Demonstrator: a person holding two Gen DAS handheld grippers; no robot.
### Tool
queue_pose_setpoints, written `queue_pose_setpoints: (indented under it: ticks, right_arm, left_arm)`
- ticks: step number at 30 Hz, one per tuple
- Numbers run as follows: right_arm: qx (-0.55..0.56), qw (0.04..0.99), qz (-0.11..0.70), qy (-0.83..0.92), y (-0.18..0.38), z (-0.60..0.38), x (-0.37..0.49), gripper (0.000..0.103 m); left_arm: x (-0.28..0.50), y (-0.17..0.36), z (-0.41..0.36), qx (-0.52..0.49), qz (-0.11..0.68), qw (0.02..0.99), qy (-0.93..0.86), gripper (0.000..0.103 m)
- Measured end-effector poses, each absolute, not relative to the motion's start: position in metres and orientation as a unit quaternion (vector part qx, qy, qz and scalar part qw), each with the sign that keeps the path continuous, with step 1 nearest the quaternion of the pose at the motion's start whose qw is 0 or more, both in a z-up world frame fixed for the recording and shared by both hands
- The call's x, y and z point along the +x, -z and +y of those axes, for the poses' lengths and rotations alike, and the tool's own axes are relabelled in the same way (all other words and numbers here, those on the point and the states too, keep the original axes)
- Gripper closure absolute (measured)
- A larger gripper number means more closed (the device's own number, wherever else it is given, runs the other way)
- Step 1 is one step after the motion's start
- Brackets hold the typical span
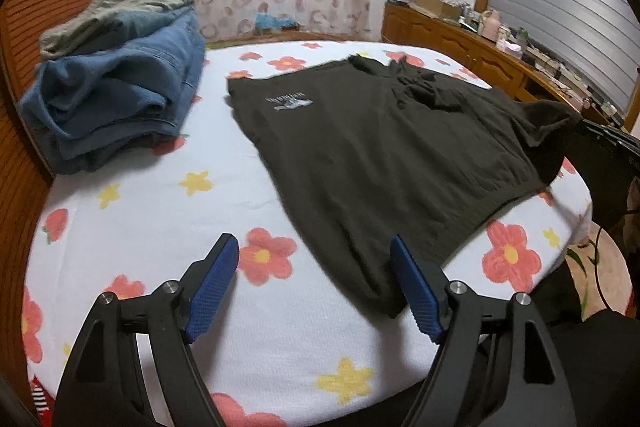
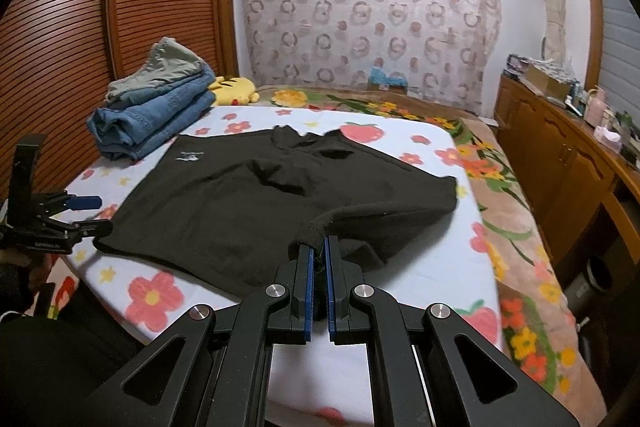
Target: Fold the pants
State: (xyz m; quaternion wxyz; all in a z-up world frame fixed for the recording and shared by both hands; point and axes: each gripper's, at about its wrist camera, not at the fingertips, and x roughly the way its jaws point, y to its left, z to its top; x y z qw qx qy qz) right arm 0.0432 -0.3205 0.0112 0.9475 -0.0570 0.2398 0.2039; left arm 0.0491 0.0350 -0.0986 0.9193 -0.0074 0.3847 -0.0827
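The dark, soft knit pants (image 2: 280, 203) lie spread flat on the flower-printed white sheet (image 1: 160, 211), and your right gripper (image 2: 319, 259) pinches only a thin, fuzzy hem corner, which could slip out or drag the whole piece askew. Your left gripper (image 1: 316, 287) hangs open and empty beside the near corner, near the pile of folded blue denim (image 1: 120, 95).

Pants (image 2: 256, 203) flat mid-bed (image 2: 432, 267); folded clothes stack (image 2: 160, 115) behind-left, by wardrobe (image 2: 60, 47); cabinet (image 2: 560, 155) right; curtain (image 2: 368, 11) behind.
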Motion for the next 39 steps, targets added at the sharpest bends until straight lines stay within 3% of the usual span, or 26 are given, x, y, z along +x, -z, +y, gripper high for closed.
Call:
queue_pose_setpoints:
  ticks: [30, 39]
  right_arm:
    - [-0.104, 0.879, 0.258, -0.388, -0.003, -0.226, 0.083, 0.098]
    - [-0.098, 0.893, 0.261, -0.355, -0.003, -0.243, 0.082, 0.078]
  left_arm:
    - [0.041, 0.082, 0.074, -0.022, 0.358, 0.933, 0.035, 0.024]
    - [0.043, 0.08, 0.06, -0.017, 0.358, 0.933, 0.045, 0.024]
